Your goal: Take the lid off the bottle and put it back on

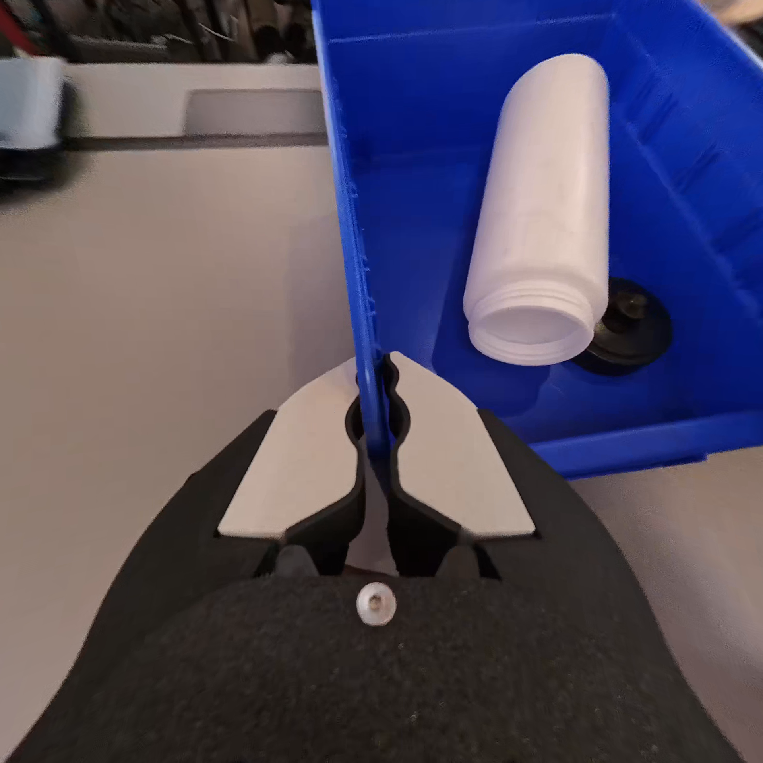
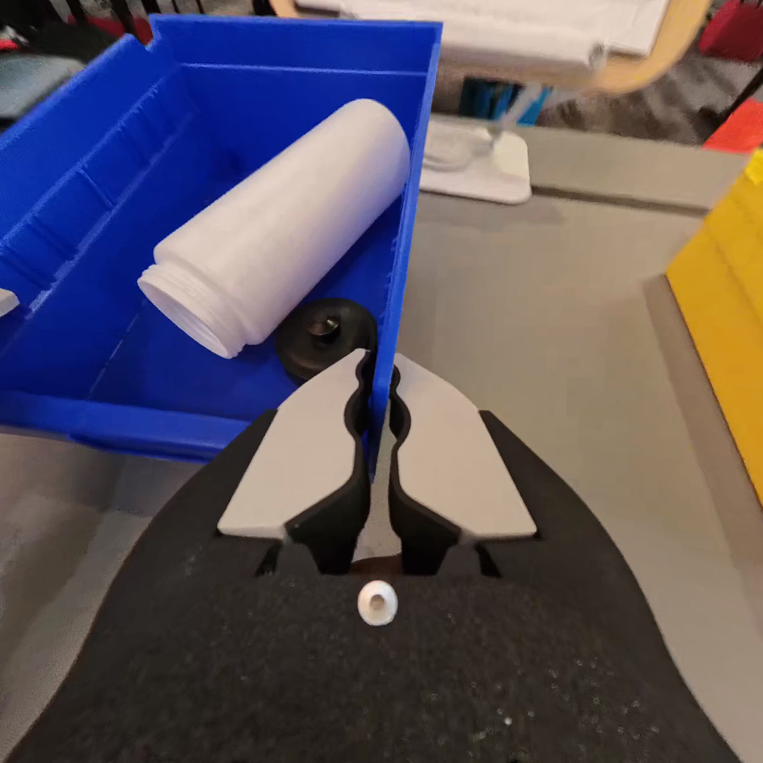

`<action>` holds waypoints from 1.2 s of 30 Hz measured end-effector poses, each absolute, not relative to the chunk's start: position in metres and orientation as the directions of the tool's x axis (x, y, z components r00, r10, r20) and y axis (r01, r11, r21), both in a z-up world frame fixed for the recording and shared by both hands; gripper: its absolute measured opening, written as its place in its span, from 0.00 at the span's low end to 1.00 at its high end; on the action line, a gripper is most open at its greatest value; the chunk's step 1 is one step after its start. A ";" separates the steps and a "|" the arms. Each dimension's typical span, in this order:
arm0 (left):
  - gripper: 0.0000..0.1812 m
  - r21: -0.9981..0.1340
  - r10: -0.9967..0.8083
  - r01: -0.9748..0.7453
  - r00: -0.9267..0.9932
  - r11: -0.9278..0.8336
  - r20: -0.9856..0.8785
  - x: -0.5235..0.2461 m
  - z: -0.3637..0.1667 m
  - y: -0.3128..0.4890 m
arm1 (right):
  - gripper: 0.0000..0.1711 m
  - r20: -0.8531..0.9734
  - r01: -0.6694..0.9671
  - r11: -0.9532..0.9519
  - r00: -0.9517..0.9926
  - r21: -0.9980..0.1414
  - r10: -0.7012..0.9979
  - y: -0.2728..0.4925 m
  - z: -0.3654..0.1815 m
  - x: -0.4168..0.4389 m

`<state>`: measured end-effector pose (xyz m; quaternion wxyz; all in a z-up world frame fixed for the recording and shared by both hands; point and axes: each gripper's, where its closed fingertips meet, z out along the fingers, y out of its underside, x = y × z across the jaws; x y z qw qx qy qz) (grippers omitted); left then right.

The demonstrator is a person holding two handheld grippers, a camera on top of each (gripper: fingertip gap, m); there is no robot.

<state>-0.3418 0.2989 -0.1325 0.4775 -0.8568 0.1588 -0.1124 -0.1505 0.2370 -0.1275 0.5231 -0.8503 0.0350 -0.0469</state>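
A white bottle (image 1: 545, 214) lies on its side in a blue bin (image 1: 413, 186), its threaded mouth open and facing me, with no lid on it. The black lid (image 1: 631, 326) lies on the bin floor beside the bottle's neck. My left gripper (image 1: 373, 363) is shut on the bin's left wall near the front corner. In the right wrist view the bottle (image 2: 280, 223) and lid (image 2: 326, 334) lie close to the bin's right wall (image 2: 413, 206), and my right gripper (image 2: 382, 363) is shut on that wall. A fingertip of the left gripper (image 2: 6, 301) shows at the far left edge.
A yellow bin (image 2: 718, 309) stands on the grey table to the right. A white stand base (image 2: 483, 173) sits behind the blue bin. A white box (image 1: 186, 103) lies at the table's back left.
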 end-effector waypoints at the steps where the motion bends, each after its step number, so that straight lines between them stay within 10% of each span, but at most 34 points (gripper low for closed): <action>1: 0.03 -0.859 -0.355 -0.161 0.934 -0.486 0.026 -0.359 -0.126 0.304 | 0.02 0.042 -0.005 -0.430 0.994 -0.903 -0.099 0.244 -0.119 -0.166; 23: 0.03 -0.820 -0.243 -0.082 0.968 -0.566 0.071 -0.532 -0.157 0.346 | 0.19 -0.004 0.132 -0.476 0.962 -0.869 0.274 0.273 -0.161 -0.366; 31: 0.28 -0.886 -0.186 -0.094 0.983 -0.453 -0.009 -0.534 -0.094 0.325 | 0.24 -0.038 0.285 -0.381 0.756 -0.879 0.653 0.180 -0.121 -0.324; 36: 0.32 -0.920 -0.405 -0.013 0.900 -0.393 0.161 -0.447 -0.054 0.288 | 0.25 -0.019 0.233 -0.372 0.826 -0.899 0.564 0.157 -0.091 -0.204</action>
